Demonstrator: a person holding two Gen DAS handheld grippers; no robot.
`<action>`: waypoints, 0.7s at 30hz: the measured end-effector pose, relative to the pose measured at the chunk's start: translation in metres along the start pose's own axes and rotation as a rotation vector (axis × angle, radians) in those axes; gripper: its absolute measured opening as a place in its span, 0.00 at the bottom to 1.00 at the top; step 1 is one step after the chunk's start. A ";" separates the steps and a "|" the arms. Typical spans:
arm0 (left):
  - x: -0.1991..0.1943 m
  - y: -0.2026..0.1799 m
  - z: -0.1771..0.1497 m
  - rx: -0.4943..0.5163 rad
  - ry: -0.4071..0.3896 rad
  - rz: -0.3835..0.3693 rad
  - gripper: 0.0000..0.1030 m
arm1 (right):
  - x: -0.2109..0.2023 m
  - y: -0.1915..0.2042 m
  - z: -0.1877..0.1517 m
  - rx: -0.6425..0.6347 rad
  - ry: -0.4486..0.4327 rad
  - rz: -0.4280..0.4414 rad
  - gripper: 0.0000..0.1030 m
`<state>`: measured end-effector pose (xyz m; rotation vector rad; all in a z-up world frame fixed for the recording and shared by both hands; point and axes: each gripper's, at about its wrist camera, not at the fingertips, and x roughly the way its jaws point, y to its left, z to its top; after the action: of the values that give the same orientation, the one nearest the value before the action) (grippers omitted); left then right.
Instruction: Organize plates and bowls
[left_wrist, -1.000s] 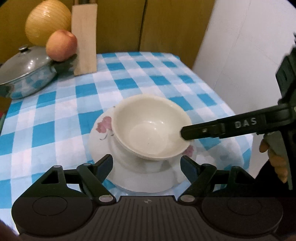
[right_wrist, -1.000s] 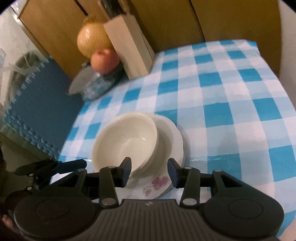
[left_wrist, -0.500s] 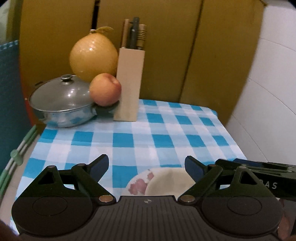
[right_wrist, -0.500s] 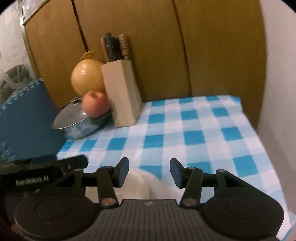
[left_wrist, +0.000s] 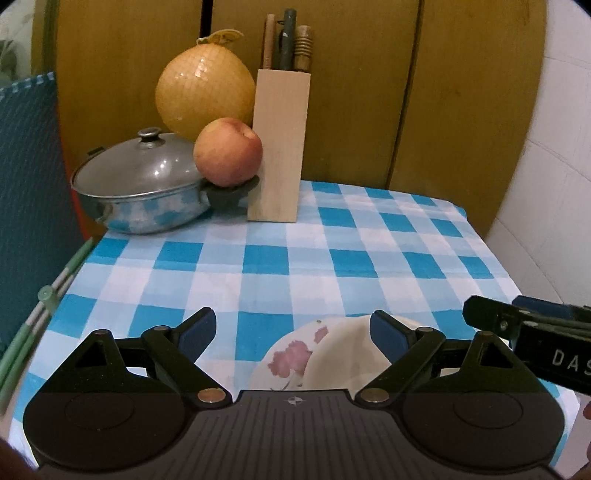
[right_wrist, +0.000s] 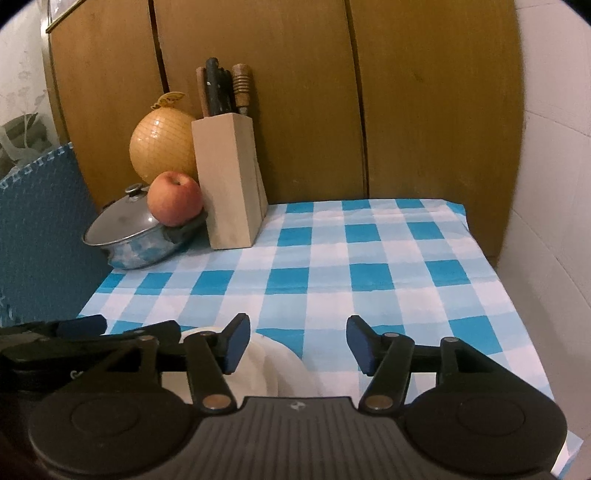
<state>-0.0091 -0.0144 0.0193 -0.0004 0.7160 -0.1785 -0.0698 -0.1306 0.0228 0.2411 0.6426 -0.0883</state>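
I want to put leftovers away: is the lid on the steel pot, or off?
On. The lid sits flat across the pot, its knob up, in both wrist views.

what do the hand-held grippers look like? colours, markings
Both match: left hand-held gripper and right hand-held gripper have black linkage arms with silver pivot rivets, blue finger pads, a ribbed grey base with round black side housings. White lettering "DAS" marks the right one's side.
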 end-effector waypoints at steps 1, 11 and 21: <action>0.000 -0.001 0.000 0.000 0.001 0.002 0.91 | 0.000 0.000 0.000 0.001 0.001 -0.001 0.51; -0.002 -0.005 -0.003 0.013 -0.003 0.003 0.92 | 0.006 -0.001 -0.002 -0.007 0.002 -0.036 0.52; -0.003 -0.006 -0.003 0.013 -0.004 0.010 0.92 | 0.008 -0.001 -0.003 -0.005 0.010 -0.030 0.52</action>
<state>-0.0143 -0.0193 0.0193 0.0150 0.7104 -0.1730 -0.0656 -0.1314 0.0158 0.2269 0.6565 -0.1140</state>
